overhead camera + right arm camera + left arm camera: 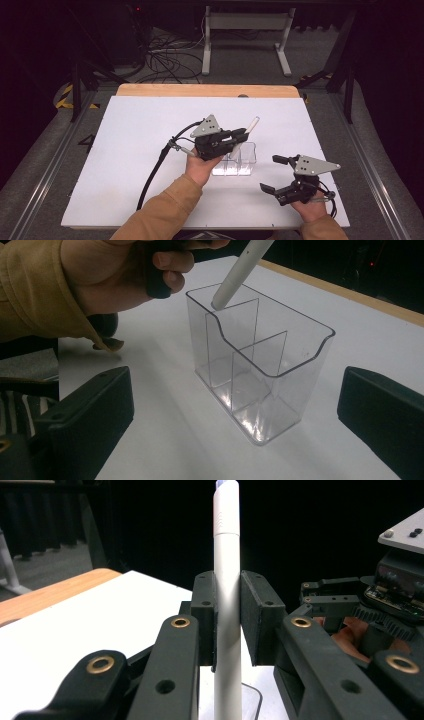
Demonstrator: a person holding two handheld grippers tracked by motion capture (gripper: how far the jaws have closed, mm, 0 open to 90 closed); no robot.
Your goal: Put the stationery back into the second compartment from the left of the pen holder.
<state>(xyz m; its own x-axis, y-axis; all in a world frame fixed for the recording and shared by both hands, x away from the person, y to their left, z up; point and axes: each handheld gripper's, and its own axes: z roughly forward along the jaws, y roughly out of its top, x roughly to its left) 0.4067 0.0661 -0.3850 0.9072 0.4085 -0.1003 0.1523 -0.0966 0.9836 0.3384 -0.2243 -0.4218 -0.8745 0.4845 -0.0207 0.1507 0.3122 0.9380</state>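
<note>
Above the clear divided holder, the white pen hung tilted, its lower end just at the rim of the far compartment — not yet inside. We held it clamped between the jaws of the left gripper. We judged lowering and release still to come. The right gripper waited nearby, jaws spread and empty, on the white table.

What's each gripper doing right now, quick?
Left gripper: closed on the white marker, its lower tip at the rim of the clear organizer.
Right gripper: open, holding nothing.
</note>
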